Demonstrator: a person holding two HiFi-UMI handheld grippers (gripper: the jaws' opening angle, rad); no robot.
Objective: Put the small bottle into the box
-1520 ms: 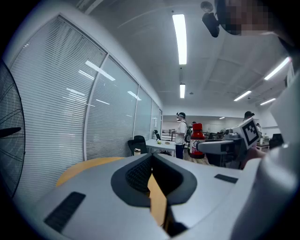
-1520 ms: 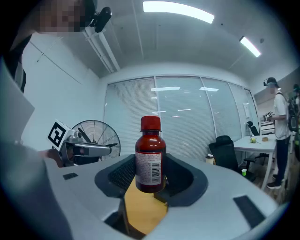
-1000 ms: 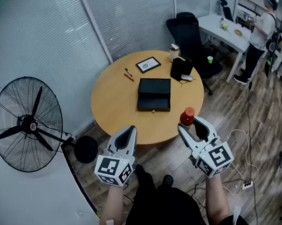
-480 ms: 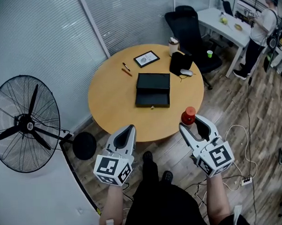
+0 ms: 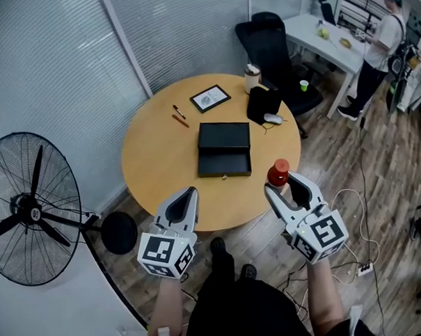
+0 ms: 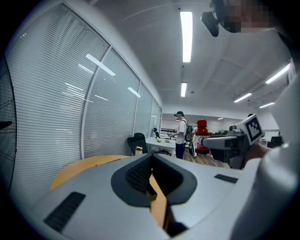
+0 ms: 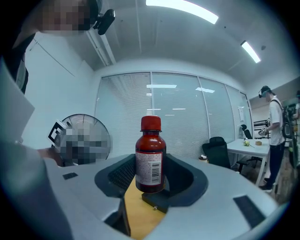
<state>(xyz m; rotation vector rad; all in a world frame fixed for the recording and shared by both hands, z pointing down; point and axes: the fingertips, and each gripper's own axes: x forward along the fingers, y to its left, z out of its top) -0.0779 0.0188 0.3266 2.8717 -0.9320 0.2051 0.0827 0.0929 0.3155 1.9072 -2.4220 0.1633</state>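
Note:
A small dark-red bottle [image 5: 278, 173] with a red cap stands upright between the jaws of my right gripper [image 5: 282, 184], which is shut on it over the table's near right edge. In the right gripper view the bottle [image 7: 150, 157] fills the middle of the right gripper [image 7: 151, 177], with the black box [image 7: 157, 201] behind and below it. The black box [image 5: 223, 149] lies at the middle of the round wooden table [image 5: 155, 166], its front drawer pulled out. My left gripper [image 5: 190, 193] is shut and holds nothing, at the table's near edge. From the left gripper [image 6: 151, 169] the bottle [image 6: 202, 136] shows to the right.
On the table's far side lie a framed picture [image 5: 209, 98], pens [image 5: 178, 116], a black pouch [image 5: 262, 104], a mouse [image 5: 272, 118] and a cup [image 5: 251, 77]. A standing fan [image 5: 35, 210] is at the left, a black chair [image 5: 271, 39] behind. A person [image 5: 375, 42] stands by a white desk.
The head view has shifted: table and fan sit further left and lower in the frame. Both grippers keep their places, the bottle still in the right one.

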